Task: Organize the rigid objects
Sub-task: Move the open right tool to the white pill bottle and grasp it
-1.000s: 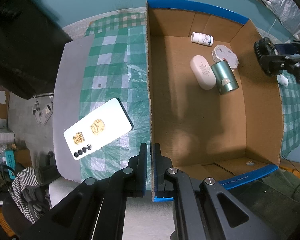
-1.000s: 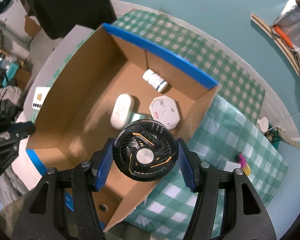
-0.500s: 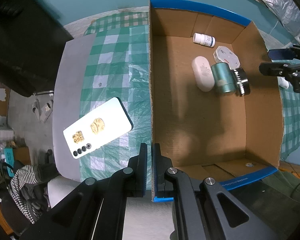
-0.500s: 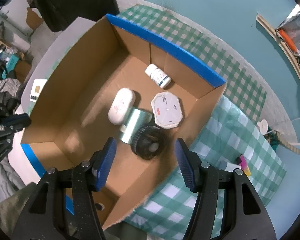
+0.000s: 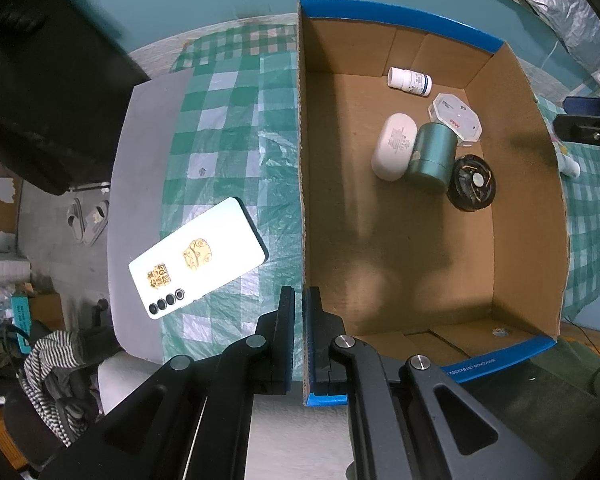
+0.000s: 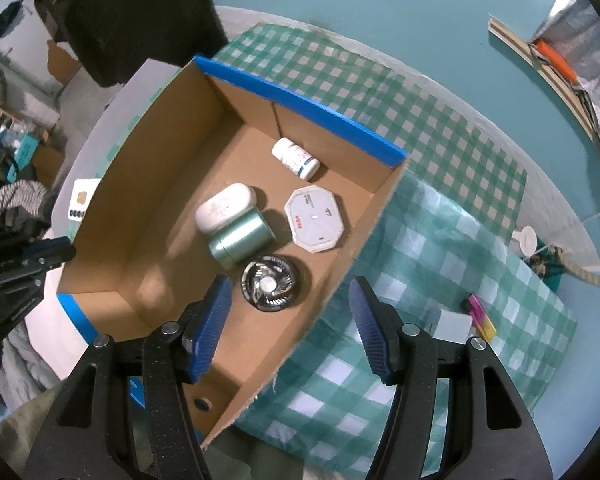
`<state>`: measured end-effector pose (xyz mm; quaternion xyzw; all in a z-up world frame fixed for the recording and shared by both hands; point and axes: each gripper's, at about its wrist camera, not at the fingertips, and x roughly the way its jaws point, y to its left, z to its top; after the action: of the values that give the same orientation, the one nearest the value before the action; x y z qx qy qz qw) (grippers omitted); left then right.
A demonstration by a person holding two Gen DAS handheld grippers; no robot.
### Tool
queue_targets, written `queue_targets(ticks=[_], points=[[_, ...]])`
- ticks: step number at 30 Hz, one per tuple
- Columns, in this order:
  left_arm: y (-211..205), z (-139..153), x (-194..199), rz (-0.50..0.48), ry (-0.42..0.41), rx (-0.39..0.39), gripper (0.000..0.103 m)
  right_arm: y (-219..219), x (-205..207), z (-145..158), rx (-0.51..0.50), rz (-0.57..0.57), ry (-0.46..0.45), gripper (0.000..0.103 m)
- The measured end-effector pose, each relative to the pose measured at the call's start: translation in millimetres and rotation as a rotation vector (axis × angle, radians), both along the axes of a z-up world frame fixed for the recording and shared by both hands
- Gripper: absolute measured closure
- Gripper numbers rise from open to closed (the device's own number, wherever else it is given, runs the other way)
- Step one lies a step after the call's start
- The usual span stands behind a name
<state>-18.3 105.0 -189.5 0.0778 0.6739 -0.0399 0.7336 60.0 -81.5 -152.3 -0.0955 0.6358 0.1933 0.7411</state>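
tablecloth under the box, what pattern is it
Green and white checks on the tablecloth; clearest in the right wrist view.

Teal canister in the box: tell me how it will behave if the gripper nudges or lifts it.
The teal canister lies on its side, so a nudge across its length would probably roll it, though the white case touching one side may stop it that way. Its smooth, metallic-looking wall could slip between pads. It looks rigid and unlikely to deform.

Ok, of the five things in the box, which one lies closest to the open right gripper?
The black round fan, flat on the box floor just beyond the right gripper. The green canister, white case, octagonal puck and pill bottle lie farther in.
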Motion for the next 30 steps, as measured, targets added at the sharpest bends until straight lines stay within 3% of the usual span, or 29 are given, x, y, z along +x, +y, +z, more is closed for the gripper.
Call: queue_targets(ticks=[18,30], points=[[0.0,1.3,1.7,0.001,0.002,0.003,0.099,-86.2,-6.7,-2.1,-0.022,-0.176,0.009,0.039],[0.8,0.0,-1.7,0.002,0.007,0.011,0.099,-184.9,-0.2,-41.1,-0.085,-0.378,0.053,0.039]])
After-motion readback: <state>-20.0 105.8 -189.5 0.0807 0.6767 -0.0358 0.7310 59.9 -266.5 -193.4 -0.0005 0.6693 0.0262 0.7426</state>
